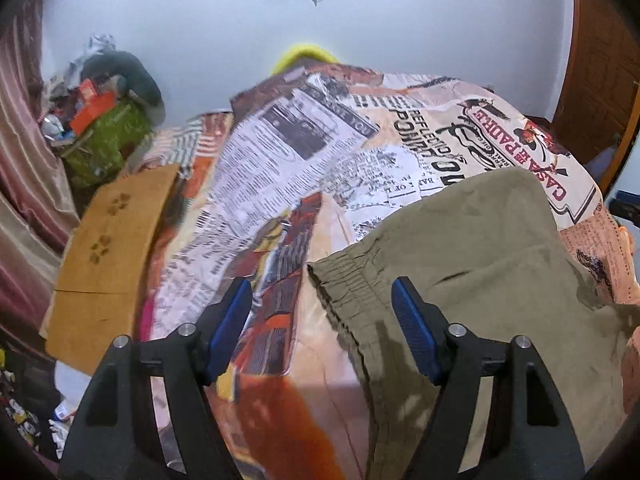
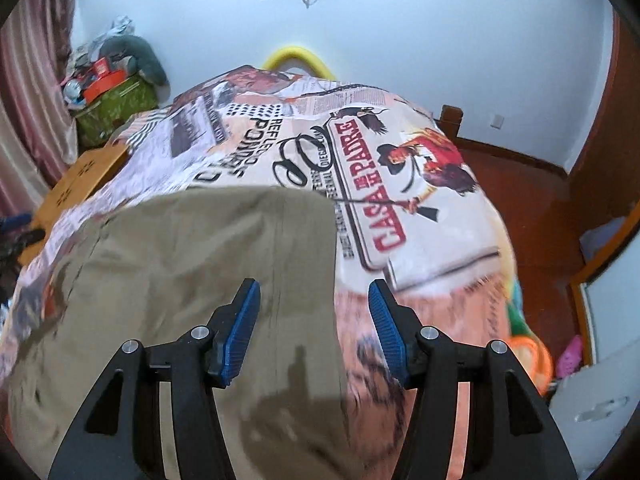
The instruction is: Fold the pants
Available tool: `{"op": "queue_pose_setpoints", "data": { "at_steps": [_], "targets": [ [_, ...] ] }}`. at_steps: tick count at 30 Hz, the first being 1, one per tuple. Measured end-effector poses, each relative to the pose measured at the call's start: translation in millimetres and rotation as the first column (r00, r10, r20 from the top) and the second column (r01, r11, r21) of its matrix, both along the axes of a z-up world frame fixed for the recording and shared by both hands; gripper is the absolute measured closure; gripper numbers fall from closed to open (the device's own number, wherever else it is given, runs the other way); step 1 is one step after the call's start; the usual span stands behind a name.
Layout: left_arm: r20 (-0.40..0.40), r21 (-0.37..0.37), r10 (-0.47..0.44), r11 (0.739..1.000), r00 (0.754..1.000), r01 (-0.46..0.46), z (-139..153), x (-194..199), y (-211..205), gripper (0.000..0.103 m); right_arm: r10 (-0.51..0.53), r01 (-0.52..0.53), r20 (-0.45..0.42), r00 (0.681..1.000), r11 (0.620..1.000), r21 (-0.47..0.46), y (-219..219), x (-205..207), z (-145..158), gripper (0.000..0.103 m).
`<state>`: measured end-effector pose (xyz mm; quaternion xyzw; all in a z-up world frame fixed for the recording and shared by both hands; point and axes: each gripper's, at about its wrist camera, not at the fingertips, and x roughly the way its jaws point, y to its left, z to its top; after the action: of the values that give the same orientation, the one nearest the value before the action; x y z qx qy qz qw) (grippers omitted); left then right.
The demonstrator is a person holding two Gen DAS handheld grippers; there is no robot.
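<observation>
Pants [image 1: 472, 248]: one pair; two tongs, left [image 1: 322, 292], right [image 2: 314, 294].

Dim cool indoor light, motion blur, fisheye bending, dark vignetted corners, soft shadows

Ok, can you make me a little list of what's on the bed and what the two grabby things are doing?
surface: bed cover printed with newspaper and poster pictures
clothing: olive pants lying flat on the cover, elastic waistband visible
left hand-held gripper: open, above the waistband edge, holding nothing
right hand-held gripper: open, above the pants' right edge, holding nothing
beside bed: wooden board
fold: cannot tell how far along
</observation>
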<state>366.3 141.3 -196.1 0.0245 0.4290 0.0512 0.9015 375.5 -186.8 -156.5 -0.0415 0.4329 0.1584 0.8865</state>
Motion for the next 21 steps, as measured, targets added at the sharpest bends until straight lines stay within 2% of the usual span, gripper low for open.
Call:
{"op": "queue_pose_setpoints", "data": {
  "at_steps": [3,9,10,13,15,18,21],
  "targets": [
    [-0.039,-0.066,0.005,0.998,0.999,-0.007,-12.9,15.7,7.7,0.031,-0.018,0.018,-0.011,1.0,1.0,0.023,4.7,25.2,-15.5,0.051],
    [-0.1,-0.189,0.069,0.978,0.993,-0.087,-39.9,36.4,26.9,0.034,-0.004,0.004,0.005,1.0,1.0,0.013,15.9,59.8,-38.8,0.051],
    [-0.107,-0.188,0.078,0.977,0.991,-0.097,-43.4,38.2,28.4,0.035,-0.003,0.003,0.006,1.0,1.0,0.014,16.3,65.4,-42.3,0.051],
    [-0.112,-0.146,0.105,0.982,0.988,-0.121,-51.9,42.4,30.3,0.051,0.006,-0.005,-0.013,1.0,0.998,0.064,11.8,77.0,-51.0,0.051],
    [-0.126,-0.161,0.088,0.981,0.988,-0.108,-57.2,45.6,31.0,0.059,0.004,-0.002,-0.029,1.0,0.998,0.07,10.5,84.7,-57.2,0.051],
    [-0.136,-0.197,0.052,0.977,0.989,-0.079,-60.7,48.7,29.2,0.066,0.009,-0.006,-0.039,0.999,0.998,0.066,9.3,94.9,-65.1,0.051],
    [-0.14,-0.219,0.014,0.975,0.99,-0.044,-60.3,50.6,24.2,0.066,0.028,-0.023,-0.061,0.998,0.997,0.075,10.2,104.7,-72.3,0.051]
  ]
}}
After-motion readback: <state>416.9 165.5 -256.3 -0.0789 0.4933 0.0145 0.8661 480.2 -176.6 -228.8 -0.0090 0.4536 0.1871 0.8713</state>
